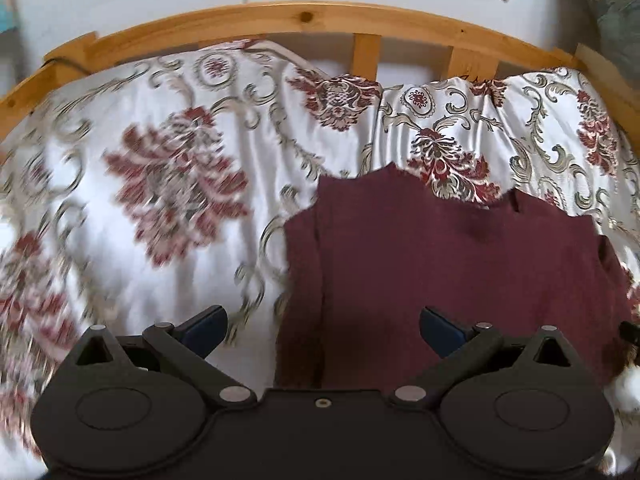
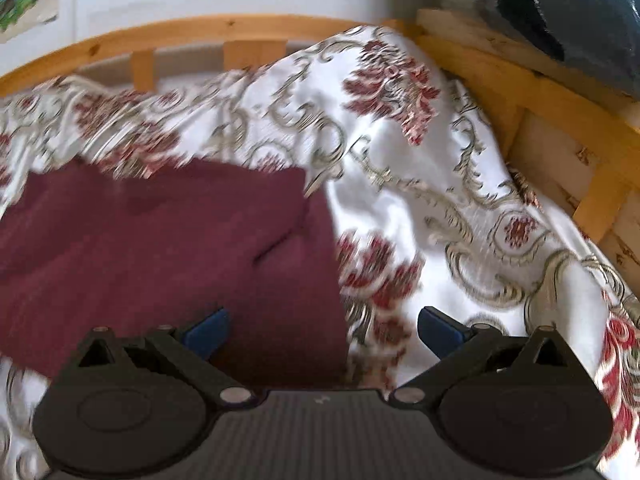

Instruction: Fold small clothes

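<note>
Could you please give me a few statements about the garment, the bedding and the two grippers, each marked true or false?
1. The maroon garment lies on a floral bedspread. True.
2. The left gripper is shut on the garment. False: its jaws stand wide open and hold nothing.
3. A wooden bed rail runs behind the bedspread. True.
4. The right gripper is open. True.
5. The garment is bright green. False: it is dark maroon.

both wrist views low over the bed, facing the headboard [image 1: 280,20], sharing the maroon garment [image 1: 460,264]
</note>
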### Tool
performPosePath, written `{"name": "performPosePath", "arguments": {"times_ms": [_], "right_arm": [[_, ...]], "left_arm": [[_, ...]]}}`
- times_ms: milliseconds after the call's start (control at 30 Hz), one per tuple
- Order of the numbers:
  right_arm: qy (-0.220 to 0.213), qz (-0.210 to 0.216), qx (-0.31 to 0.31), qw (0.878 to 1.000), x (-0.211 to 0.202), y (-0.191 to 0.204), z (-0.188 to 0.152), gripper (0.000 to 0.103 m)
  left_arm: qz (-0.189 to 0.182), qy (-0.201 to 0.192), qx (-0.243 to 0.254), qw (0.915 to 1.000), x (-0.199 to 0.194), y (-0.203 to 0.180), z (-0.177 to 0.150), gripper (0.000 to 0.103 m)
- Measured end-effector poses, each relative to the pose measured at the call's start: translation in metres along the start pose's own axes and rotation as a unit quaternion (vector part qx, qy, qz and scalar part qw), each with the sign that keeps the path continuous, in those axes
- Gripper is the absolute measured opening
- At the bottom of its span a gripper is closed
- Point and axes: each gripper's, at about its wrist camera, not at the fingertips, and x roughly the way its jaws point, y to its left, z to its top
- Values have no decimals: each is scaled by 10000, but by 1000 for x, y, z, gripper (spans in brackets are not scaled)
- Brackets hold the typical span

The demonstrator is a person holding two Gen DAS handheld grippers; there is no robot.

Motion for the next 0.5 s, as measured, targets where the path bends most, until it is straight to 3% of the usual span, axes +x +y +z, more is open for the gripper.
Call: {"name": "performPosePath", "arguments": {"times_ms": [100,167,267,333,400,500], "right_arm": [[-131,86,-120,9998,-15,5,-5,103],[-279,257,-121,9992,-23,6,-6,97],[-248,712,64,9971,-27,6,-6,74],[-81,854,121,9962,-22,9,-7,49],[101,882,103,9960,-13,13,-7,41],[355,809,370,9954,-1,12,-10,42]], "left_arm": [[-31,-137,-304,9994,-11,8,-26,102],[-24,-141,-545,9984,-10,14,-43,102],[233,-178,-888,9956,-8,21,-70,102],[329,-50,-1118,9932,-5,26,-78,102],[182,22,-1452,9892,-5,35,-78,102],[84,122,-1725,9849,-2,44,-79,102]]}}
